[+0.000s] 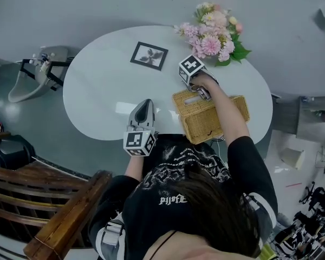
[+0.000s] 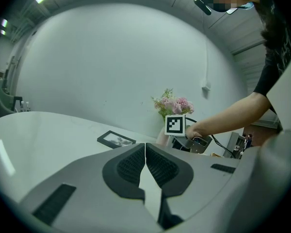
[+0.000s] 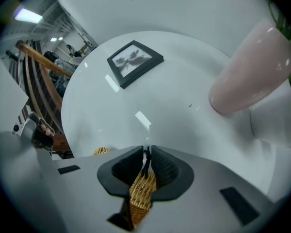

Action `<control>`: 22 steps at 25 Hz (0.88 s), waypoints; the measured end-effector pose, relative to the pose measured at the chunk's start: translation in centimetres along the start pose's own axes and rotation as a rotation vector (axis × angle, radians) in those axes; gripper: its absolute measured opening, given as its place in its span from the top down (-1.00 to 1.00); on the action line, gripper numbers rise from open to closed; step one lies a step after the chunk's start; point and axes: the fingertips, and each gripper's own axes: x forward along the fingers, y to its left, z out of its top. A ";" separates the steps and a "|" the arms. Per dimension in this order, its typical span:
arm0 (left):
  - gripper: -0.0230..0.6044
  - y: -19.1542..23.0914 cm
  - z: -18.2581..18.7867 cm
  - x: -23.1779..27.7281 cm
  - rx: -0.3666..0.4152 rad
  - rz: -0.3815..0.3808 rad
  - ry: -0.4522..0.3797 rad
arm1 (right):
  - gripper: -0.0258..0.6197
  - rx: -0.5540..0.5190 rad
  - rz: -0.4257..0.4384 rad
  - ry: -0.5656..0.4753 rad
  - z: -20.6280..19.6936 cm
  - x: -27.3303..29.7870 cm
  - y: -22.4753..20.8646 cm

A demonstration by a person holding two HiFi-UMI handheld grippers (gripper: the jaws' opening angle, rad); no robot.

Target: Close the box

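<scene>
The closing is barely under way, as far as these views show. The wicker box (image 1: 197, 124) sits on the white worktop (image 1: 103, 85) at the edge nearest you, and your right tool (image 3: 148, 161) is at its far left corner. Its jaws are pinched nearly together on a strip of the weave, with a thin dark strand caught at the tips (possibly a loop or clasp, too small to tell). From above, your forearm covers the middle of the box, so I cannot tell whether the lid is up, part-way or down. I judge the grip made and the swing-down and seating left to do. Your left tool (image 1: 147, 102) rests on the worktop just left of the box, jaws together on nothing, taking no part. The picture frame (image 1: 149, 55) and the flowers (image 1: 214, 34) stand well clear.
</scene>
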 end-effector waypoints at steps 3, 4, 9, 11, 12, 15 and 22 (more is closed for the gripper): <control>0.85 1.0 -0.1 -0.4 -0.001 0.013 0.008 | 0.69 -0.009 -0.009 0.048 -0.4 0.8 0.1; 0.85 1.2 -0.1 -0.6 -0.001 0.016 0.009 | 0.71 -0.013 -0.019 0.058 -0.4 1.0 0.0; 0.85 2.3 -0.5 -1.2 0.000 0.021 0.022 | 0.80 0.007 -0.012 0.038 -0.1 0.8 -0.1; 0.85 2.3 -0.5 -1.0 0.003 0.009 0.025 | 0.80 0.000 -0.014 0.024 0.0 0.4 0.0; 0.85 2.3 -0.6 -0.9 0.006 0.000 0.027 | 0.80 -0.004 -0.017 0.013 0.2 0.2 0.0; 0.85 1.8 -0.7 -0.6 0.020 -0.033 0.034 | 0.81 -0.009 -0.014 -0.024 0.6 -0.5 0.3; 0.85 0.8 -1.3 0.3 0.036 -0.098 0.053 | 0.81 -0.017 -0.040 -0.127 1.0 -2.3 0.5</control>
